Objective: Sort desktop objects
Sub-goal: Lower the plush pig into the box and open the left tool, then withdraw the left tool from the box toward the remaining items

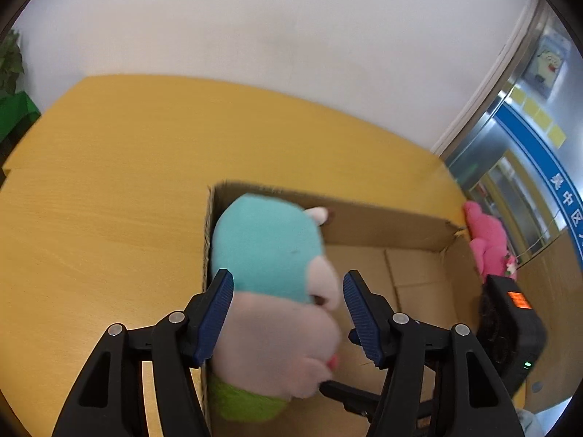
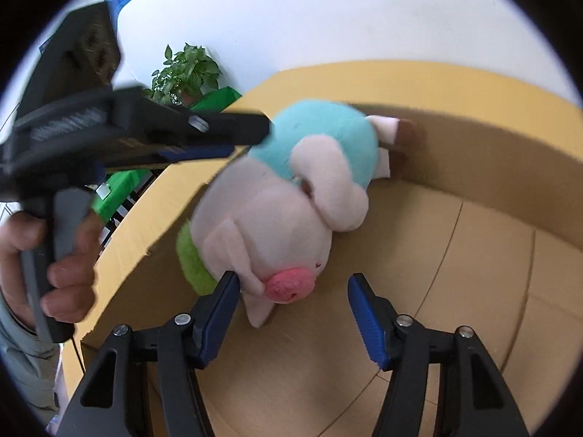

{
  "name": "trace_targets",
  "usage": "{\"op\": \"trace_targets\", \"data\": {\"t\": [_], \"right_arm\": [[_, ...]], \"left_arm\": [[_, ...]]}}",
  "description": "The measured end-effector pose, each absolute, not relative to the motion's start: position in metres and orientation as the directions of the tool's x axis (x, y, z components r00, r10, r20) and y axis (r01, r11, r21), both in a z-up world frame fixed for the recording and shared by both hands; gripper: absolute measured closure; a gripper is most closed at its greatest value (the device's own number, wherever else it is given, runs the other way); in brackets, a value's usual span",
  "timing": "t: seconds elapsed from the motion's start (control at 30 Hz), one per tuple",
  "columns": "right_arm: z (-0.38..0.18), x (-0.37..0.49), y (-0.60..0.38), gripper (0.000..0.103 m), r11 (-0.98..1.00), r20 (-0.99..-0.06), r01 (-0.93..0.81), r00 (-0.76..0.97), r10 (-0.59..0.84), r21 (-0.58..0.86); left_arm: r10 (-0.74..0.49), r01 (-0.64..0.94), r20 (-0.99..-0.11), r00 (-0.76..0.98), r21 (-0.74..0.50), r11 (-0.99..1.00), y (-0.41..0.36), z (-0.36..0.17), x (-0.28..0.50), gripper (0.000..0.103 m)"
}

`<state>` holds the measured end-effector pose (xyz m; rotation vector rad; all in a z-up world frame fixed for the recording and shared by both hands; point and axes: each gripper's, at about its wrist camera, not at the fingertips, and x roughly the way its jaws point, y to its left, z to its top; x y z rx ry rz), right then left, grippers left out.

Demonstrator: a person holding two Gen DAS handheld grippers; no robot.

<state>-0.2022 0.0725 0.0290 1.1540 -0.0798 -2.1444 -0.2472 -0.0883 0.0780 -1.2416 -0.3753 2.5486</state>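
Note:
A plush pig (image 1: pixel 269 247) with a teal body, pale pink head and green cap hangs head-down over the left end of an open cardboard box (image 1: pixel 386 225). My left gripper (image 1: pixel 288 276) straddles it. The left pad touches the toy and the right pad stands a sliver off it, so the jaws are open. In the right wrist view the plush pig (image 2: pixel 277 225) shows its pink snout, which sits between the fingers of my open right gripper (image 2: pixel 294 276). The left pad brushes its ear and the right pad is clear. One left-gripper finger (image 2: pixel 233 127) reaches the teal body from the left.
The box (image 2: pixel 473 167) sits on a yellow wooden table (image 1: pixel 109 167) against a white wall. A pink plush toy (image 1: pixel 488 240) lies beyond the box's right end, above the right gripper's black housing (image 1: pixel 510 331). A person's hand (image 2: pixel 65 273) holds the left gripper's handle. A potted plant (image 2: pixel 186 73) stands off the table's far left.

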Motion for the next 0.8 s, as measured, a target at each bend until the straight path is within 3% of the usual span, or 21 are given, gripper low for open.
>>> {"op": "trace_targets", "data": {"t": [0.13, 0.27, 0.33, 0.47, 0.67, 0.8], "right_arm": [[0.06, -0.18, 0.077, 0.04, -0.775, -0.714, 0.548, -0.401, -0.573, 0.314], [0.09, -0.15, 0.105, 0.026, -0.789, -0.684, 0.547, -0.463, -0.564, 0.281], [0.104, -0.135, 0.135, 0.024, -0.814, -0.67, 0.522, -0.51, -0.539, 0.256], [0.093, -0.089, 0.201, 0.024, -0.875, -0.703, 0.4, -0.538, -0.466, 0.273], [0.025, -0.054, 0.267, 0.024, -0.963, -0.828, 0.243, -0.513, -0.228, 0.115], [0.02, -0.037, 0.287, 0.025, -0.958, -0.809, 0.237, -0.524, -0.267, 0.162]], "left_arm": [[0.352, -0.206, -0.688, -0.634, -0.288, -0.935, -0.094, 0.104, -0.204, 0.036], [0.383, -0.338, -0.715, -0.584, -0.215, -0.916, -0.078, 0.089, -0.151, 0.035], [0.376, -0.371, -0.732, -0.568, -0.18, -0.911, -0.072, 0.075, -0.13, 0.035], [0.33, -0.373, -0.795, -0.509, -0.142, -0.917, -0.052, 0.041, -0.108, 0.035], [0.276, -0.343, -0.834, -0.477, -0.113, -0.933, -0.049, 0.015, -0.075, 0.034], [0.287, -0.325, -0.838, -0.464, -0.141, -0.935, -0.051, 0.014, -0.061, 0.034]]}}
